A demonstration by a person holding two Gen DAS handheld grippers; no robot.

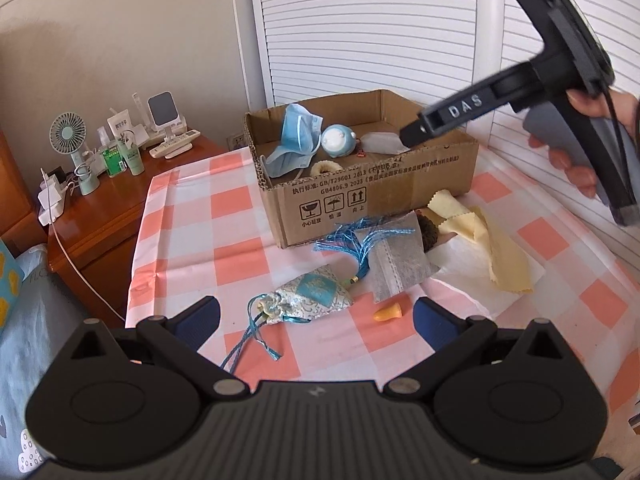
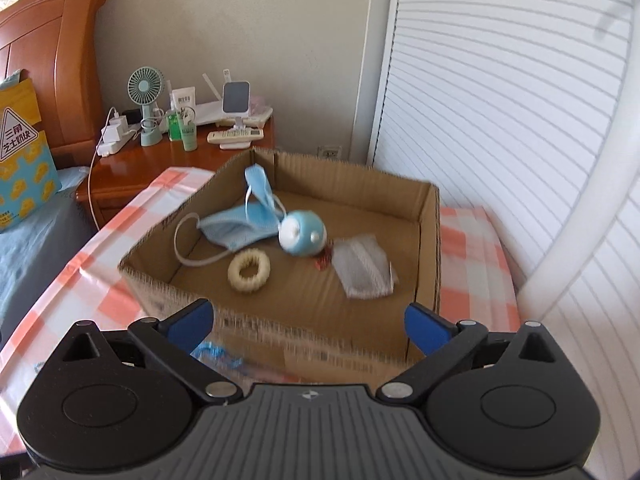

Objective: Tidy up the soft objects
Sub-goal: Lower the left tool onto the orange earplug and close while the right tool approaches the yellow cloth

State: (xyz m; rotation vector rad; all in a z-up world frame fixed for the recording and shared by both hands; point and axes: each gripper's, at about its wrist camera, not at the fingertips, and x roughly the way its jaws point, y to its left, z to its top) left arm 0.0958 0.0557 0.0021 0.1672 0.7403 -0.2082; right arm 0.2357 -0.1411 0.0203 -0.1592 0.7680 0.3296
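Note:
An open cardboard box [image 1: 360,204] stands on the checked tablecloth. Inside it lie a blue face mask [image 2: 240,230], a round blue-and-white toy [image 2: 302,234], a cream ring [image 2: 249,270] and a grey mesh packet [image 2: 362,268]. My right gripper [image 2: 308,320] hovers over the box's near wall [image 2: 280,328], open with nothing between its fingers. My left gripper [image 1: 318,320] is open low over the table. Just beyond its fingers lie a patterned sachet pouch [image 1: 316,294] and an orange earplug [image 1: 386,314]. A blue tassel [image 1: 352,240], a grey packet [image 1: 396,266] and a yellow cloth [image 1: 500,244] lie in front of the box.
To the left is a wooden nightstand [image 1: 120,200] with a small fan [image 1: 68,136], bottles and a remote, and a cable hangs over its edge. The bed [image 2: 36,232] lies beside it. White louvred doors [image 2: 500,120] stand behind the table. A hand [image 1: 576,160] holds the right gripper.

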